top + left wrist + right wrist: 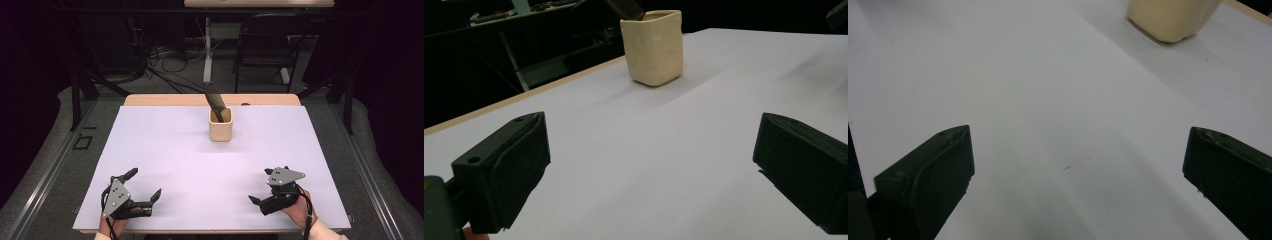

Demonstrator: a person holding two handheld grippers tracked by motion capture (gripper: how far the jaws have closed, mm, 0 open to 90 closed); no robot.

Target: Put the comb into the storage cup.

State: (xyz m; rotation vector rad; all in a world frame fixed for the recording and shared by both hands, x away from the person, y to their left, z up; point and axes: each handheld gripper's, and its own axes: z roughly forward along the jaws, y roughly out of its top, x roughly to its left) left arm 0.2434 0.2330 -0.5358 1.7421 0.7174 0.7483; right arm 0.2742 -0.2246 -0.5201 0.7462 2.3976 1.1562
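White table (165, 150), flat matte top w/ a wood strip along the far edge; no readable writing or labels anywhere. Cream cup (220, 124), squarish w/ rounded corners, stands center-far on the table; left gripper view shows faint dimples on its wall (653, 47). Dark tool (215, 100), flat and elongated, leans out of the cup up-left. Left gripper (145, 185) near front-left edge, jaws spread wide, empty. Right gripper (260, 186) front-right, jaws also wide apart, nothing held. Both well apart from the cup. Right gripper view catches the cup base (1173, 20).
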